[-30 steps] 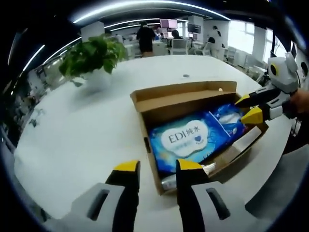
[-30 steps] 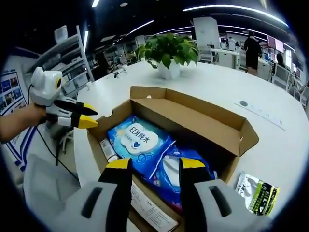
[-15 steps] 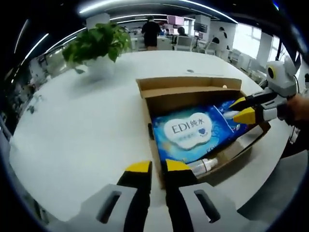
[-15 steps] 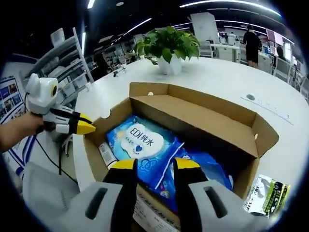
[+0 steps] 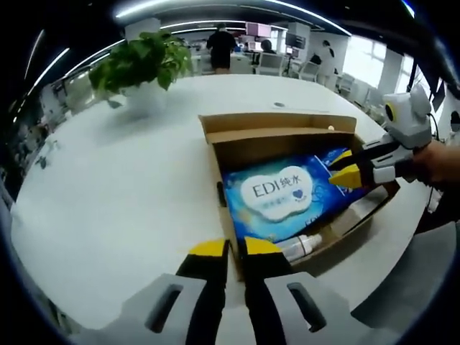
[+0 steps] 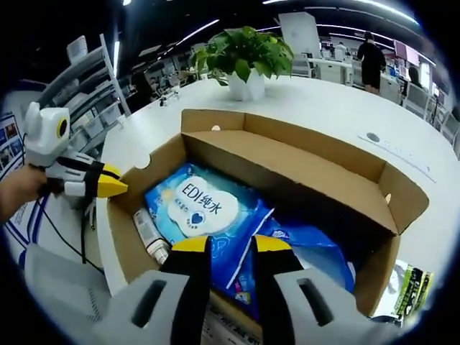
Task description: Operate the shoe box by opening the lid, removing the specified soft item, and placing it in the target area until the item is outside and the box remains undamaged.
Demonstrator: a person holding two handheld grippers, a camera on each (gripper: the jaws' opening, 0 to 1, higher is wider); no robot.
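An open cardboard shoe box (image 5: 277,136) (image 6: 287,154) lies on the white table. Inside it are a blue soft wipes pack marked EDI (image 5: 277,195) (image 6: 198,205), a second blue pack (image 6: 316,251) and a small bottle (image 5: 302,246) (image 6: 149,236). My right gripper (image 6: 231,244) (image 5: 343,167) reaches into the box, its jaws drawn narrow with the EDI pack's edge between the tips. My left gripper (image 5: 234,249) (image 6: 111,188) is shut with nothing in it, its tips just outside the box's short wall.
A potted plant (image 5: 144,68) (image 6: 244,61) stands on the far side of the table (image 5: 108,194). A green and white packet (image 6: 408,287) lies on the table beside the box. People stand among desks far behind. A hand (image 5: 438,162) holds the right gripper.
My right gripper's jaws have narrowed onto the EDI pack and pushed deeper into the box. My left gripper's jaws have come together. The box has stayed put.
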